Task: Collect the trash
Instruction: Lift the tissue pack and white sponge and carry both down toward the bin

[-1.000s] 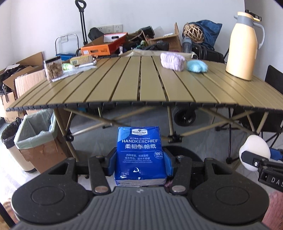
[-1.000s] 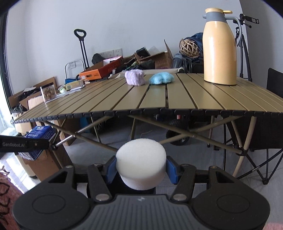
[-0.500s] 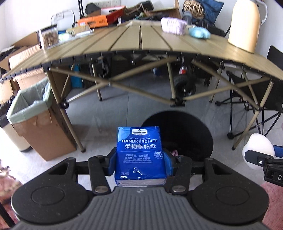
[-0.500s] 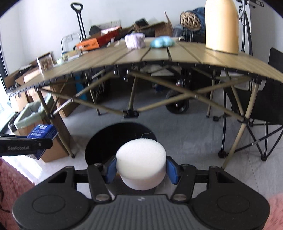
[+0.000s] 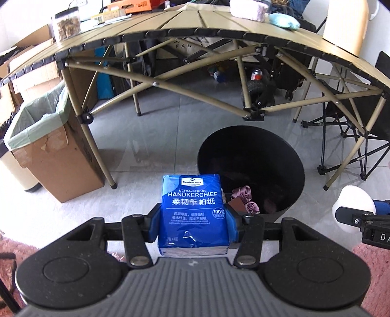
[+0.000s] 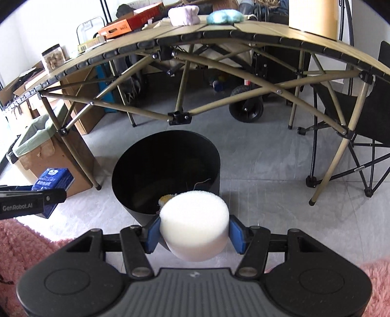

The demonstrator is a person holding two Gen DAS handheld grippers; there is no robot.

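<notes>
My left gripper (image 5: pixel 193 225) is shut on a blue handkerchief pack (image 5: pixel 192 209), held just left of the near rim of a round black bin (image 5: pixel 251 156) on the floor. The bin holds a purple wrapper (image 5: pixel 245 198) and other scraps. My right gripper (image 6: pixel 194 230) is shut on a white foam puck (image 6: pixel 194 225), above the near rim of the same black bin (image 6: pixel 165 168). Each wrist view shows the other gripper's load at its edge: the foam puck (image 5: pixel 353 203) at right, the blue pack (image 6: pixel 52 181) at left.
A folding slat table (image 5: pixel 195 26) spans the back, its legs (image 6: pixel 180 114) just behind the bin. On it lie a pink cloth (image 6: pixel 184 14), a blue cloth (image 6: pixel 224 17) and a jar (image 5: pixel 67 24). A lined cardboard box (image 5: pixel 48 146) stands left, a folding chair (image 6: pixel 353 117) right.
Both grippers have sunk and tipped downward with their loads. The view has swung from the tabletop to the floor, and the black bin now lies open below both.
</notes>
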